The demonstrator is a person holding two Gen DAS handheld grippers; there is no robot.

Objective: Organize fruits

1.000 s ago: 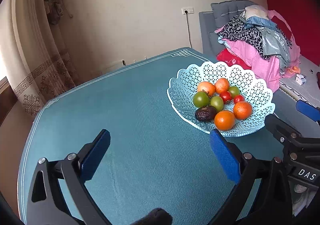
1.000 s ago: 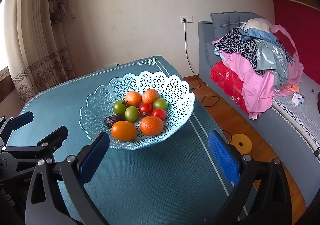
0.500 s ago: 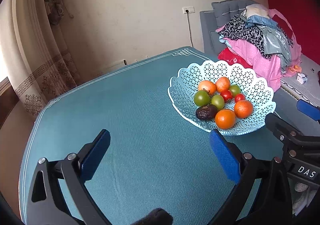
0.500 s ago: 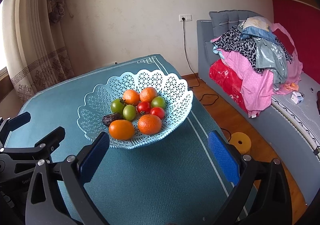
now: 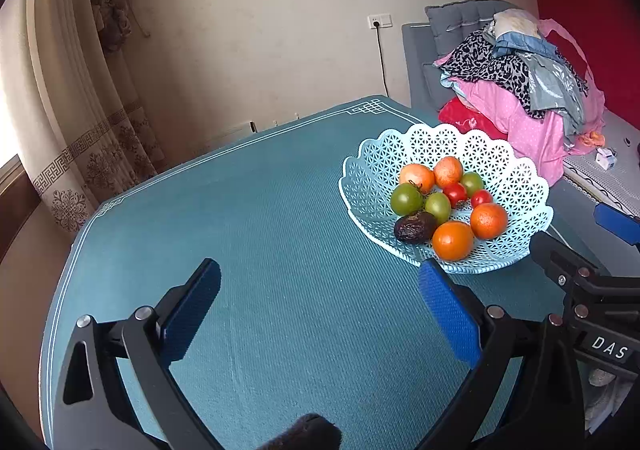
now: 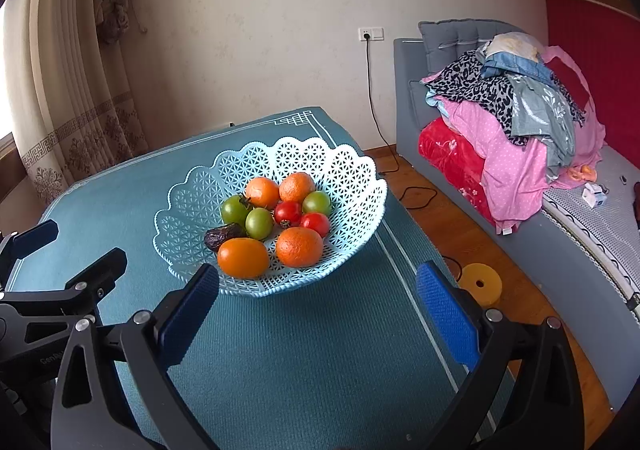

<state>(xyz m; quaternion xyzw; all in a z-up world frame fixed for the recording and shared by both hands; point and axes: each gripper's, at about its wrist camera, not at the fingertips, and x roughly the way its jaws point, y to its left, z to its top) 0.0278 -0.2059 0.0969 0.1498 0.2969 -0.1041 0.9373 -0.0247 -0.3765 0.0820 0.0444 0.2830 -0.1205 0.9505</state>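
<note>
Teal table [image 6: 320,350], basket [image 6: 352,178], dark fruit [image 6: 220,236] half hidden

Soft left daylight, fisheye-warped edges

Left wrist view looks forward and down along the left gripper [image 5: 318,314] from over the teal table [image 5: 240,218], with the blue lattice basket [image 5: 372,178] at mid-right. Right wrist view looks along the right gripper [image 6: 318,312], nearer the basket [image 6: 188,206]. Both share basket, table and sofa (each also catches the other gripper at its edge).
</note>
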